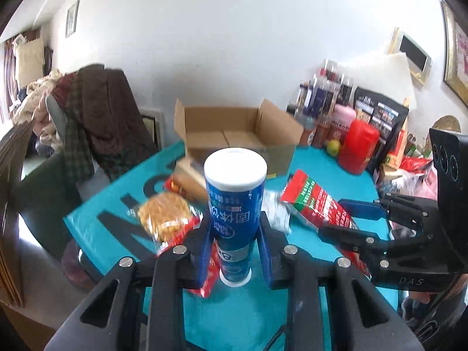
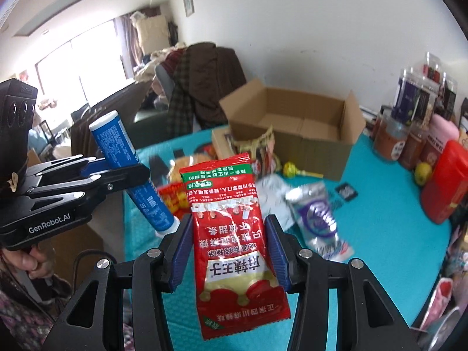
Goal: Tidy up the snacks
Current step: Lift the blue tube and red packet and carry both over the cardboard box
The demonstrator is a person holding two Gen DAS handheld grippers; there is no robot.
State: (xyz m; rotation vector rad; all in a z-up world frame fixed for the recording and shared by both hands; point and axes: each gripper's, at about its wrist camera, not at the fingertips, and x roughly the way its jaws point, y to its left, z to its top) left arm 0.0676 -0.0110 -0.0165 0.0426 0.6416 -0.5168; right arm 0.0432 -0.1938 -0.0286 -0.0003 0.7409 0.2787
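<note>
Short of the box (image 2: 295, 125), both loads hang above the tabletop (image 2: 380, 234): left gripper (image 1: 234, 242) fingers clamp the blue tube (image 1: 235, 201), right gripper (image 2: 229, 251) fingers pinch the red packet (image 2: 234, 242). Best carry each over the box's near wall, lowering inside before releasing.

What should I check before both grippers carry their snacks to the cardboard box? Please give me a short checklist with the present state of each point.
1. Left gripper holds the blue tube firmly: ok, both pads press on its sides.
2. Right gripper holds the red snack packet: ok, it is pinched at the middle and hangs free at both ends.
3. Cardboard box is open: ok, all flaps stand up.
4. Room inside the box: ok, the visible floor is bare.
5. Both items are clear of the teal table: ok, both are lifted.
6. Way to the box is free: cannot tell, loose packets lie in front of it.
</note>
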